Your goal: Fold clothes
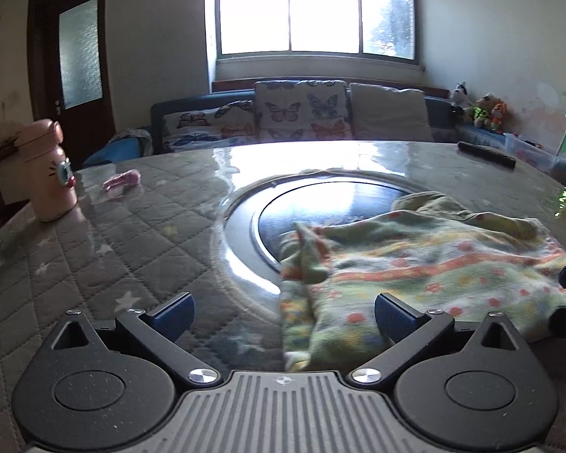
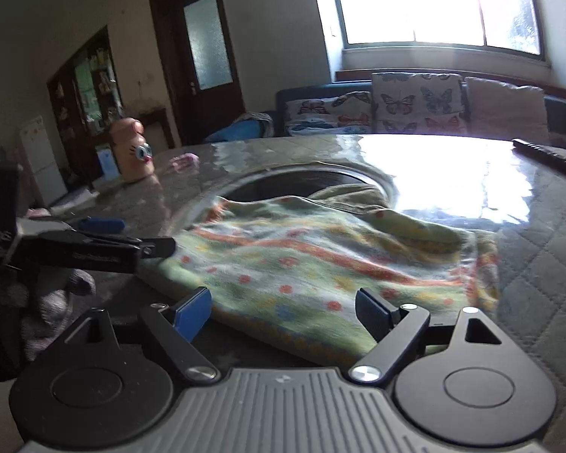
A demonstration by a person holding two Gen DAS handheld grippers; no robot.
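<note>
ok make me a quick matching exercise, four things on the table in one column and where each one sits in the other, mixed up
Things:
1. flowered garment
2. pink bottle
3. dark remote control
4. small pink wrapper

Places:
A. far right part of the table, towards the sofa
B. standing upright at the table's left edge
C. spread flat, partly over the dark round inset in the table's middle
D. lying on the table just right of the bottle

Pairs: 1-C, 2-B, 3-A, 4-D
</note>
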